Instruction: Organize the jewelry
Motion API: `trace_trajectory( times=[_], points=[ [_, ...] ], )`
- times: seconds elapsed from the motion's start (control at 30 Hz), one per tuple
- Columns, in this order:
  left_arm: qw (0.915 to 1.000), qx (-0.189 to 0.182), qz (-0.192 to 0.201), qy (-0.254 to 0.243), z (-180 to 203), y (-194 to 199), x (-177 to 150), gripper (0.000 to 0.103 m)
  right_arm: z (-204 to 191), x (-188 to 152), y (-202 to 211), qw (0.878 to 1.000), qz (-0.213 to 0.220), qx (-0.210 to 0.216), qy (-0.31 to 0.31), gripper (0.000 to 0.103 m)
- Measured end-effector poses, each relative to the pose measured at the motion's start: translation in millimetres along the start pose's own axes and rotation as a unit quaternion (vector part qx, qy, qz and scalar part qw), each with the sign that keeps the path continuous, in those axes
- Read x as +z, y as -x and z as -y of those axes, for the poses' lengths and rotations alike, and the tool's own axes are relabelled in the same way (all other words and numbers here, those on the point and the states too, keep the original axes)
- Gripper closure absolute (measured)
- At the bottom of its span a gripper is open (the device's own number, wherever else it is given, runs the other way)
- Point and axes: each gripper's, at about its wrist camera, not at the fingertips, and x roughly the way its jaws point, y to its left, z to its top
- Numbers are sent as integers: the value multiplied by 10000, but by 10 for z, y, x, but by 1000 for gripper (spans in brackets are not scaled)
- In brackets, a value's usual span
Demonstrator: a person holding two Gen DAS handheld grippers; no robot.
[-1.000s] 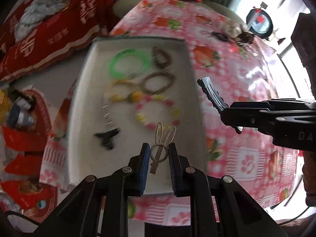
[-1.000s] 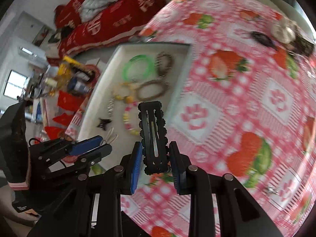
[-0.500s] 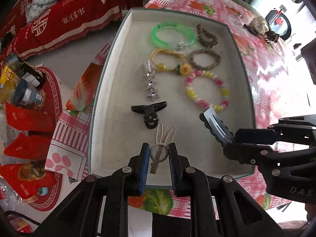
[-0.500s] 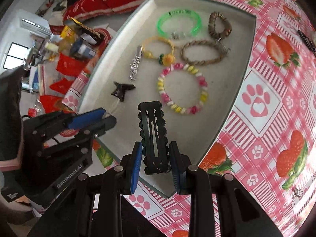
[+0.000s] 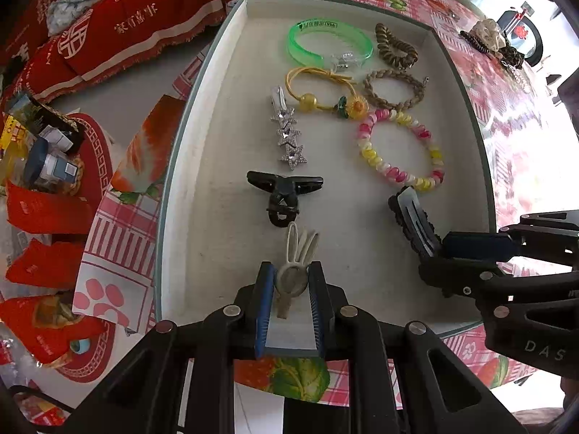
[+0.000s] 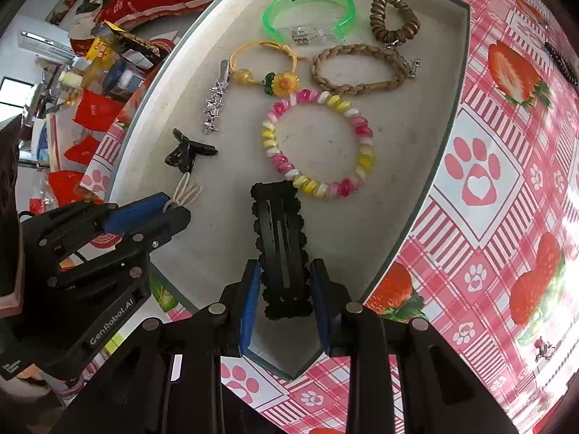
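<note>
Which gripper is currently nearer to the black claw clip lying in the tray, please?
Left. The left gripper holds a bunny clip whose ears almost touch the black claw clip. The right gripper is farther off, nearer the beaded bracelet.

"GenRobot.AI" on left claw (image 6: 173,209) body.

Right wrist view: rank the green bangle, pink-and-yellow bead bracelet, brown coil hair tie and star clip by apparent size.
1. Bead bracelet, widest ring, though nearer the camera.
2. Green bangle, smaller, but farther off, so unsure.
3. Star clip, long but thin.
4. Coil hair tie, smallest.
</note>
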Motion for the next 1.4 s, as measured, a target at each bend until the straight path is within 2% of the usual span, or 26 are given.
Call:
trace_trajectory(
  times=[0.1, 0.23, 0.4, 0.5, 0.63, 0.7, 0.73, 0.77, 0.8, 0.83, 0.9, 1.03, 1.17, 1.4],
  points=[
    [10000, 20, -11, -11, 15, -8, 7, 77, -9, -2, -18, 10000, 20, 13, -22, 70],
    [10000, 25, 0, 22, 17, 6, 10, 77, -11, -13, 18, 9999, 58, 86, 20, 60],
    [10000, 39, 73, 0, 18, 99, 40, 77, -37, 6, 146, 9998, 195, 49, 63, 59],
    [9999, 37, 146, 0, 30, 194, 68, 77, -37, 5, 284, 9994, 333, -22, 86, 57],
    [9998, 79, 198, 14, 57, 318, 97, 77, 3, -33, 499, 9983, 539, -233, -17, 47],
    [9997, 79, 229, 38, 62, 369, 97, 77, 52, -53, 586, 9974, 618, -315, -180, 46],
    [9996, 91, 256, 62, 67, 406, 89, 71, 86, -70, 638, 9968, 670, -346, -277, 46],
    [9996, 103, 267, 85, 63, 430, 91, 57, 117, -88, 689, 9959, 730, -396, -369, 44],
    [9993, 156, 300, 131, 58, 464, 86, 14, 145, -93, 721, 9952, 765, -445, -426, 44],
    [9985, 285, 424, 191, 51, 527, 71, 0, 171, -110, 767, 9939, 826, -518, -512, 43],
    [9977, 357, 550, 175, 67, 613, 61, 0, 204, -131, 820, 9922, 902, -586, -626, 43],
    [9980, 368, 449, 267, 59, 645, 51, 0, 241, -158, 886, 9896, 964, -697, -808, 42],
    [9972, 513, 372, 394, 28, 682, 33, 0, 220, -195, 932, 9873, 1040, -838, -862, 21],
    [9959, 664, 471, 398, -1, 781, 29, 0, 168, -222, 975, 9850, 1079, -1019, -878, 19]
  ],
)
